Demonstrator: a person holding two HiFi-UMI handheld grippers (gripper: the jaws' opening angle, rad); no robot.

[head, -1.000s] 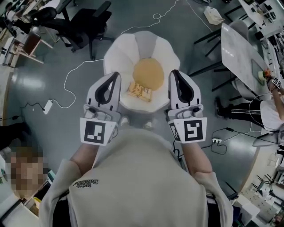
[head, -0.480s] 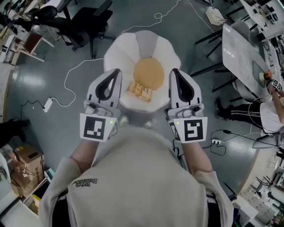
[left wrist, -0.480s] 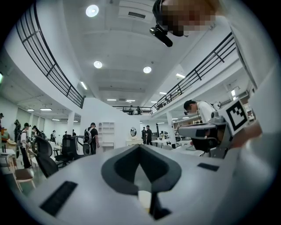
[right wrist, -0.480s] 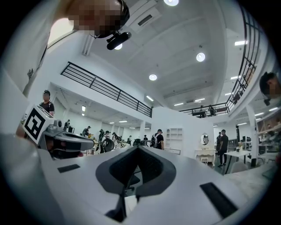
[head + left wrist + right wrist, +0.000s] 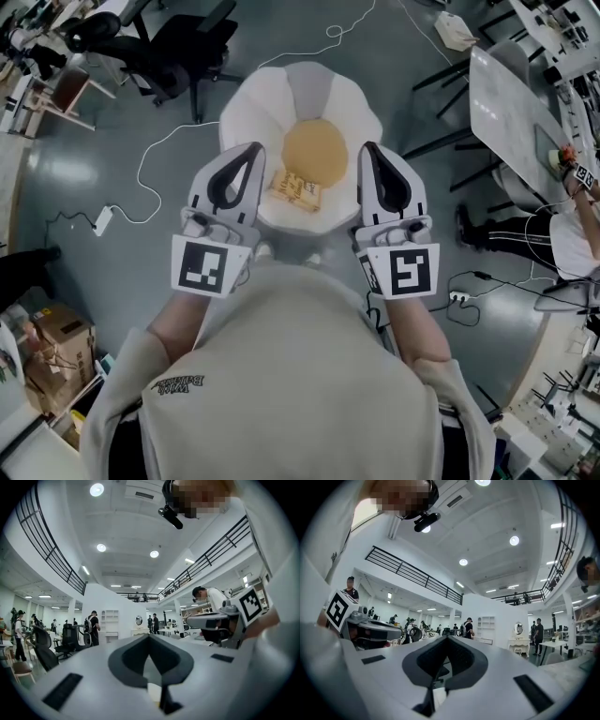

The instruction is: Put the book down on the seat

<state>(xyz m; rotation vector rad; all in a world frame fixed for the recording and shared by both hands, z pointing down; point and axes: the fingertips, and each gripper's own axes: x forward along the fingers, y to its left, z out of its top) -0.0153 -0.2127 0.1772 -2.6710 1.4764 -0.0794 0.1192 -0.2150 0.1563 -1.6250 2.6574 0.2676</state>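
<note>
The book (image 5: 297,190), tan-covered with dark print, lies flat on the seat of a white petal-shaped chair (image 5: 262,103), just in front of its round tan cushion (image 5: 314,150). My left gripper (image 5: 251,148) hovers left of the book and my right gripper (image 5: 368,150) right of it, both held above the chair and apart from the book. Each one's jaws meet at the tip with nothing between them. The left gripper view (image 5: 150,637) and the right gripper view (image 5: 447,638) look level across a hall; neither shows book or chair.
A black office chair (image 5: 178,47) stands at the upper left. A white cable (image 5: 150,159) with a plug block (image 5: 101,223) runs over the grey floor. A table (image 5: 506,103) and a seated person (image 5: 562,234) are at the right, a cardboard box (image 5: 56,347) at the lower left.
Both grippers stay almost where they were beside the book. The person at the lower left has gone from view, uncovering a cardboard box.
</note>
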